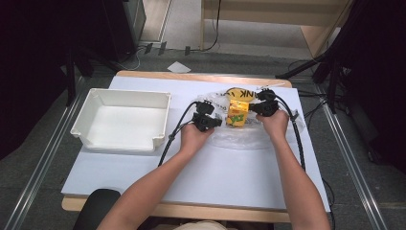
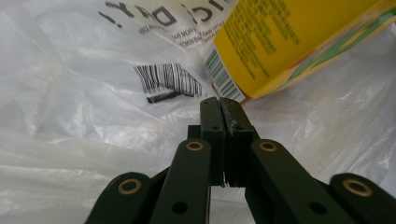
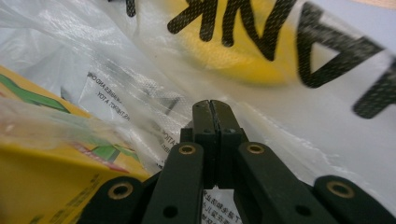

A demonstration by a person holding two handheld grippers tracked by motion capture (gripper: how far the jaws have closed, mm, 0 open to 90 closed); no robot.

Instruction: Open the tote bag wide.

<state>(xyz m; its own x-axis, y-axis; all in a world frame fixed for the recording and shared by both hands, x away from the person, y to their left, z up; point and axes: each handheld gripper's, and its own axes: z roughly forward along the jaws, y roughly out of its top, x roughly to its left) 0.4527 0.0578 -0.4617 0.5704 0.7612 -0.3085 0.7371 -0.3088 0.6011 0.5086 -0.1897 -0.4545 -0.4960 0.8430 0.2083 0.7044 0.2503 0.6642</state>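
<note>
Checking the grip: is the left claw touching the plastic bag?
Touching. In the left gripper view the left claw is shut with a thin fold of plastic bag pinched between its jaws.

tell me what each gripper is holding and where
Both grip the clear plastic bag around the yellow carton: left gripper and right gripper each pinch film beside it.

A yellow carton (image 1: 237, 114) with green print stood upright on the white table, inside a crumpled clear plastic bag (image 1: 239, 139) that spread around it. The bag bore black lettering and a yellow round patch at the carton's twelve o'clock. In the left gripper view the carton (image 2: 280, 42) leaned at about one o'clock, its barcode side down, over the bag's (image 2: 93, 116) printed barcode. In the right gripper view the carton (image 3: 46, 177) lay at eight o'clock under film (image 3: 261, 112).
</note>
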